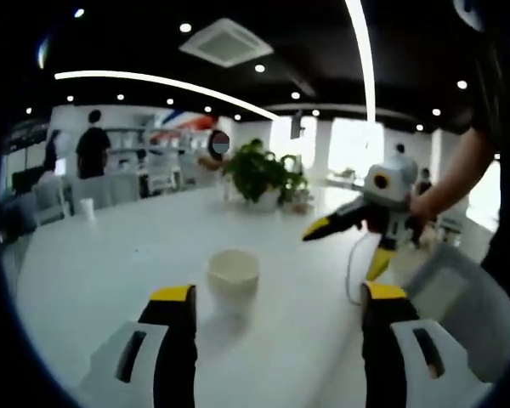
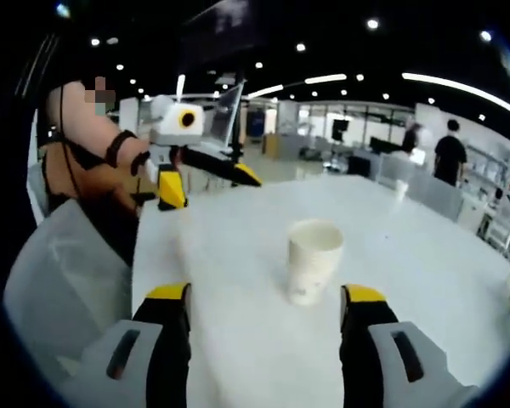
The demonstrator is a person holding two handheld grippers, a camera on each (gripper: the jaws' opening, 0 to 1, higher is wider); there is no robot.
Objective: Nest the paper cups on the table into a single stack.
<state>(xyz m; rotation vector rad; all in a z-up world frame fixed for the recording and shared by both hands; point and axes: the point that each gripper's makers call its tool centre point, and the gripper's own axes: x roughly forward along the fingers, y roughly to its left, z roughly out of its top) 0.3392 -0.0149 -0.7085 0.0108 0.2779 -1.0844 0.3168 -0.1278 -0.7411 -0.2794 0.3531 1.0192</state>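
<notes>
A white paper cup [image 1: 233,272] stands upright on the white table [image 1: 102,272], just ahead of my left gripper [image 1: 278,293], whose jaws stand open and apart from it. The same cup [image 2: 314,259] sits in front of my right gripper [image 2: 265,293], slightly right of centre, with those jaws open too. Across the table the right gripper [image 1: 347,251] hovers in a hand, jaws spread. The left gripper [image 2: 209,185] is held above the table's far-left side, also spread. A second small cup [image 1: 87,206] stands far off on the table [image 2: 238,340], and this distant cup [image 2: 399,189] is small and blurred.
A potted plant [image 1: 259,170] stands at the table's far side. A grey chair back [image 1: 459,297] is beside the table, and that chair [image 2: 59,272] is by the person's arm [image 2: 89,127]. A thin cable [image 1: 351,272] lies on the table. People stand in the background.
</notes>
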